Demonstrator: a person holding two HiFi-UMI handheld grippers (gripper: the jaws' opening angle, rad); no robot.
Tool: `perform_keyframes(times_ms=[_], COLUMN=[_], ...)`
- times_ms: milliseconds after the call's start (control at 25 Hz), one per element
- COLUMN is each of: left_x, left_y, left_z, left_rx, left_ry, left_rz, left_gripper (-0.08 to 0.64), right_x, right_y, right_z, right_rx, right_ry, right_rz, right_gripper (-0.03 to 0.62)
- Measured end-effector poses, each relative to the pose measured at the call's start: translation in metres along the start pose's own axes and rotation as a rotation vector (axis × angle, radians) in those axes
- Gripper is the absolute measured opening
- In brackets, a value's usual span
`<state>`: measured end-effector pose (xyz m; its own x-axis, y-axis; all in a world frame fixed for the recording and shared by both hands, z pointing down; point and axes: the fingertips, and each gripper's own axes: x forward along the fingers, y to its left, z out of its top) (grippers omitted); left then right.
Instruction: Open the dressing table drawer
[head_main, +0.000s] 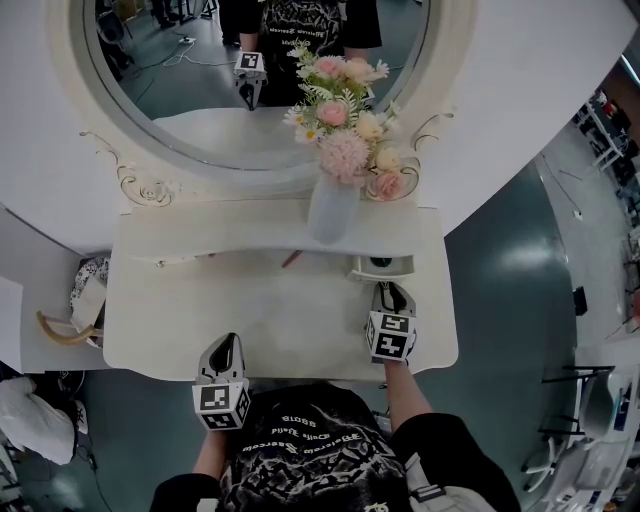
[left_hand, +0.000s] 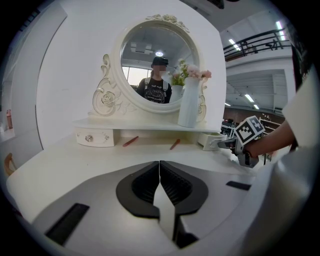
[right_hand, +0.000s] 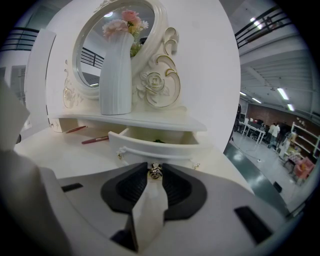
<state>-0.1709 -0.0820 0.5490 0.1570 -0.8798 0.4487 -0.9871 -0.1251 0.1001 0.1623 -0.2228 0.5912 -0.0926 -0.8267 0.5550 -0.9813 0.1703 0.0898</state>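
My right tongs (right_hand: 156, 170) are clamped on the small metal knob (right_hand: 156, 171) at the middle of the drawer (right_hand: 155, 145) front, and that knob is all the pads hold. The drawer sits under the right end of the shelf (head_main: 230, 235), just right of the vase (head_main: 333, 208). Its long axis runs left to right along the shelf's front edge, and its curved face points toward me. It stands partly out past the shelf edge, so the top is open, and something dark lies inside that I cannot make out. Between the drawer face and the near edge of the table (head_main: 280, 320) is bare top, with my right tongs above it. The table's right edge lies close beside the drawer's right end, so there is little room on that side. To the left, two red pens (left_hand: 131, 141) lie near the shelf, apart from the drawer. Farther left, a second drawer (left_hand: 94, 137) sits flush under the shelf. My left tongs (left_hand: 160, 167) are closed on nothing, their pads together, over the near left edge of the table and well apart from the open drawer.
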Motion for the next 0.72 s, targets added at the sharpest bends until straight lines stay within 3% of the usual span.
perform_keyframes(times_ms=[720], left_x=[-0.0024], left_y=[0.0069], left_z=[-0.0027], left_rx=[0.009], left_ry=[0.02], left_rz=[0.004], left_gripper=[0.017], right_x=[-0.0044], right_y=[0.0019], right_z=[-0.0024], right_rx=[0.002], right_ry=[-0.013], right_rz=[-0.006], right_gripper=[0.1])
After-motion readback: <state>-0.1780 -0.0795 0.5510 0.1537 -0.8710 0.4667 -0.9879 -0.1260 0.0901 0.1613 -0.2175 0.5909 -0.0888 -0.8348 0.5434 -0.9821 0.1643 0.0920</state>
